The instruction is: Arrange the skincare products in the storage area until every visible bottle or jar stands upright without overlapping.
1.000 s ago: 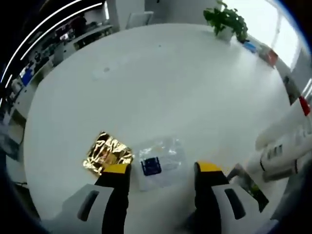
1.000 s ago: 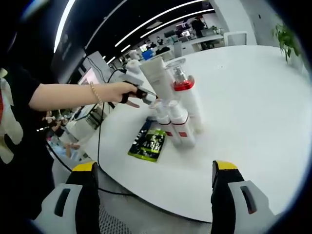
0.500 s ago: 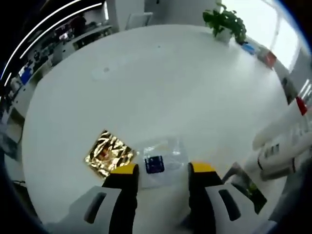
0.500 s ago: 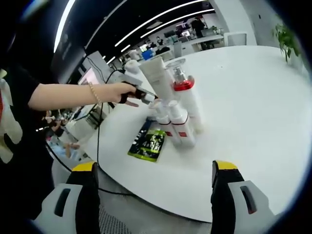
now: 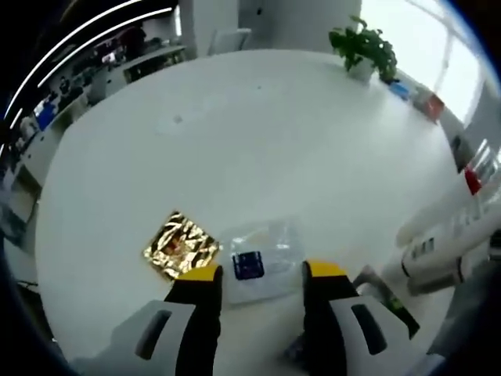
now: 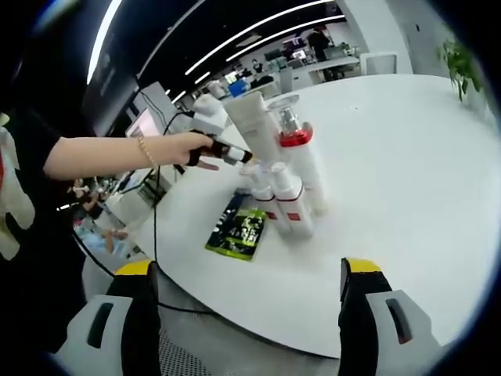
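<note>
sachet [image 6: 239, 231] left of bottles [image 6: 283, 200] | both on table [image 6: 407, 188] (near edge)

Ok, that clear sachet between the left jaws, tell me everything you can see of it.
The clear sachet is a flat, see-through plastic packet with crinkled, shiny film and a small dark blue label near its near edge. It lies flat on the white table, just right of a gold foil packet, apart from it. The left gripper straddles its near edge, jaws narrowed on either side; whether they touch it I cannot tell.
</note>
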Tool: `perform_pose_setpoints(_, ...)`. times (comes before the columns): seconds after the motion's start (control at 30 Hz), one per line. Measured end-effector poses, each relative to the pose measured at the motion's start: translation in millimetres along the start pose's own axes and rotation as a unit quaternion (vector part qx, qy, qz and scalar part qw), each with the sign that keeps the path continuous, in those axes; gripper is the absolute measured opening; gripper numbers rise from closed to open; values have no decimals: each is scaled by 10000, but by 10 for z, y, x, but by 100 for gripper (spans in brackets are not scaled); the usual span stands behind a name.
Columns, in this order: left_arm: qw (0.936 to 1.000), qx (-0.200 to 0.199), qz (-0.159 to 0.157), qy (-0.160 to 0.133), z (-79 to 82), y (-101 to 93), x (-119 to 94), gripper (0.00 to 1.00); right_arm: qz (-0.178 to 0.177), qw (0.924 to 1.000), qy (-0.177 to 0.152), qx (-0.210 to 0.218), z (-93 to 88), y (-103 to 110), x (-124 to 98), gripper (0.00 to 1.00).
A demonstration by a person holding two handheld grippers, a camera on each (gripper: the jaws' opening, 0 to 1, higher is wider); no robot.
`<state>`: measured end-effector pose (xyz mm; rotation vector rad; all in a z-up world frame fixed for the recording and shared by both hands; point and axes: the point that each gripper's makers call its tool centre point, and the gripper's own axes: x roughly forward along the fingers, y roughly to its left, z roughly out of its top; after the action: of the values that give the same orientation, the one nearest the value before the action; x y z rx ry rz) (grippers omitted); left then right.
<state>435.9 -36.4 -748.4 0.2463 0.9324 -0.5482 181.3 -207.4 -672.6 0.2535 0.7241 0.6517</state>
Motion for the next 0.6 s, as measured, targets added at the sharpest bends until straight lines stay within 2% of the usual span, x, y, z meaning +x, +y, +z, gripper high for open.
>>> perform_pose_setpoints(0.2,9999,19,22,-156,4,-59,-234,43,4,10000,-71,-3,22,1,-10,96)
perform_pose_setpoints(0.33,9997,15,29,-260,29,-27,-219,43,-1,9999,-130,8,37,-7,-20,95)
perform_pose_setpoints(0.47,9995,-29,56,-300,-47,-66,-361,43,-24,9999,-138,-67,47,9,-22,93)
perform_pose_setpoints(0.6,9993,-90,48,-361,-62,-25,-368,43,-14,9998,-121,-124,40,15,-11,92)
